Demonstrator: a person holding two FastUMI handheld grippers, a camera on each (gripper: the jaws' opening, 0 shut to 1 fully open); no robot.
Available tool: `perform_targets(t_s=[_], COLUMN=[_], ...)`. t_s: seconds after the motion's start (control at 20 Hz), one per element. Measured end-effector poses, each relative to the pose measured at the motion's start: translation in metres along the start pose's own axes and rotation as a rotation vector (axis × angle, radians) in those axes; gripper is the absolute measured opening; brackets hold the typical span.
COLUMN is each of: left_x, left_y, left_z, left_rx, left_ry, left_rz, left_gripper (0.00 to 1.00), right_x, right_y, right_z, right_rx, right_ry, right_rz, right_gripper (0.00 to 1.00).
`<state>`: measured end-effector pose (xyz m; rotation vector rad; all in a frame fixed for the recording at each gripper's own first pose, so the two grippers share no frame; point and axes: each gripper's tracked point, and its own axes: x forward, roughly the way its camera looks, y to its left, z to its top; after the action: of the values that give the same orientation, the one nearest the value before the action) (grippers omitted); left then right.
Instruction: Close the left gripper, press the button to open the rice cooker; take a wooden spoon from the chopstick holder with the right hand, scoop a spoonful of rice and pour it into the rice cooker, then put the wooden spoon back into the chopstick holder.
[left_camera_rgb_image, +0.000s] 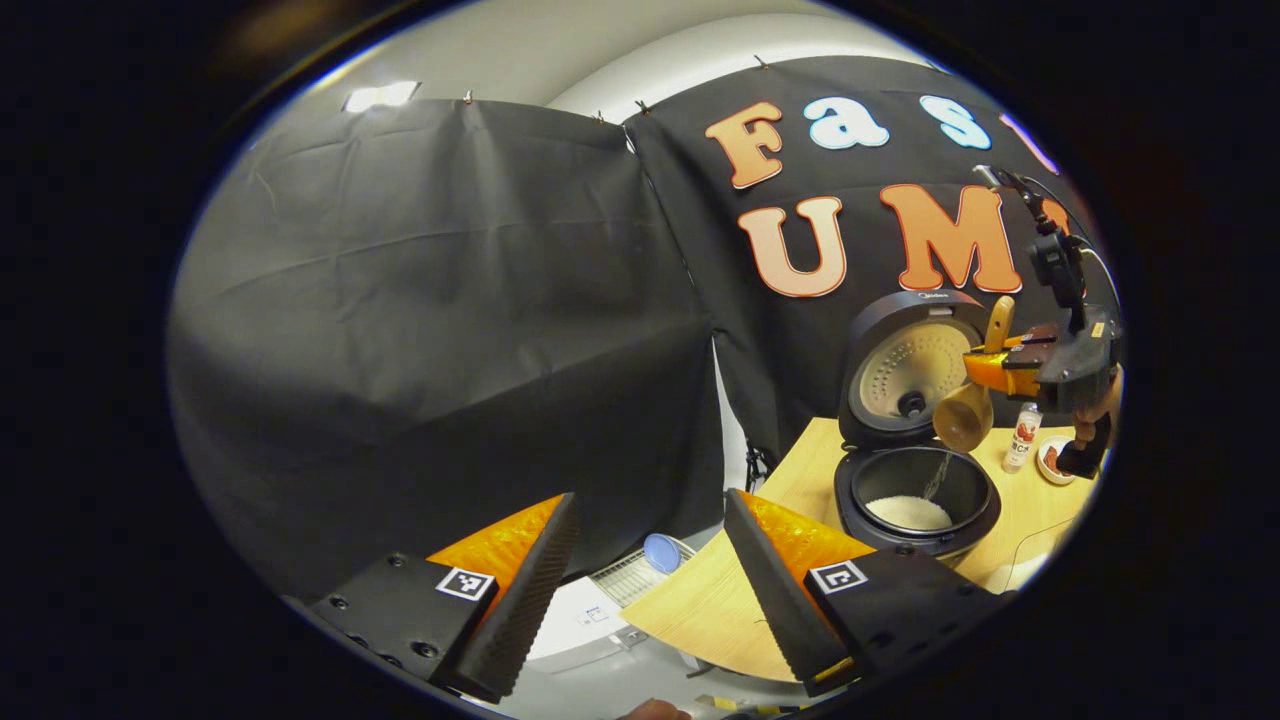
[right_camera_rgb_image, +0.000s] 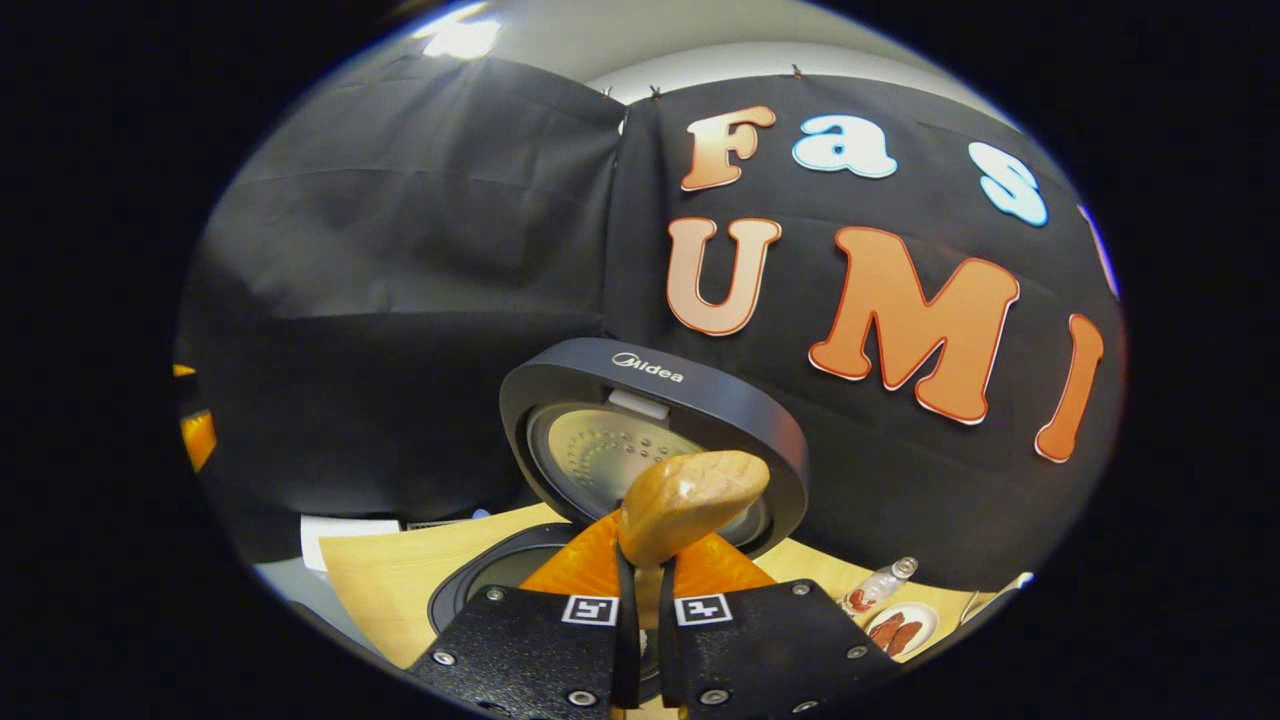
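The right gripper (left_camera_rgb_image: 985, 372) is squeezing the wooden spoon (left_camera_rgb_image: 965, 415) over the open rice cooker (left_camera_rgb_image: 915, 495) – rice is falling in – the left gripper (left_camera_rgb_image: 650, 590) is hanging wide open, holding nothing

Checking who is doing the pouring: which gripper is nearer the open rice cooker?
Right. The right gripper holds the wooden spoon just above the rice cooker; the left gripper waits open, well back from it.

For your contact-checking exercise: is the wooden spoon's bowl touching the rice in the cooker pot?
Apart. The left gripper view shows the wooden spoon, held by the right gripper, hanging above the rice, with dark pot wall visible between them.
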<state>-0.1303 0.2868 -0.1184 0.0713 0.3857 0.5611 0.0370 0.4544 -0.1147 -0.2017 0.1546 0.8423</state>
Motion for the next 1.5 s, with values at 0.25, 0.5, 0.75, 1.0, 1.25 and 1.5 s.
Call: perform_targets(t_s=[0.25,0.5,0.75,1.0,1.25,1.5], left_x=[0.001,0.001,-0.003,-0.012,-0.026,-0.041], left_y=[-0.008,-0.030,-0.066,-0.105,-0.148,-0.183], left_z=[0.001,0.000,0.010,0.018,0.026,0.032], left_rx=[-0.025,-0.049,-0.038,-0.022,0.007,0.018], left_ry=[-0.001,0.009,-0.003,-0.010,-0.020,-0.013], left_rz=[-0.010,-0.045,-0.102,-0.164,-0.218,-0.258], left_gripper=[0.99,1.00,0.99,0.95,0.99,0.99], right_x=[-0.016,-0.047,-0.096,-0.146,-0.203,-0.254], right_y=[-0.018,-0.063,-0.118,-0.174,-0.230,-0.268], right_z=[0.004,0.006,-0.025,-0.070,-0.125,-0.167], right_rx=[0.102,0.275,0.357,0.412,0.467,0.537], right_ry=[-0.014,-0.016,0.020,0.070,0.140,0.179], right_rz=[0.009,-0.026,-0.119,-0.234,-0.365,-0.461], right_gripper=[0.07,0.07,0.06,0.07,0.07,0.07])
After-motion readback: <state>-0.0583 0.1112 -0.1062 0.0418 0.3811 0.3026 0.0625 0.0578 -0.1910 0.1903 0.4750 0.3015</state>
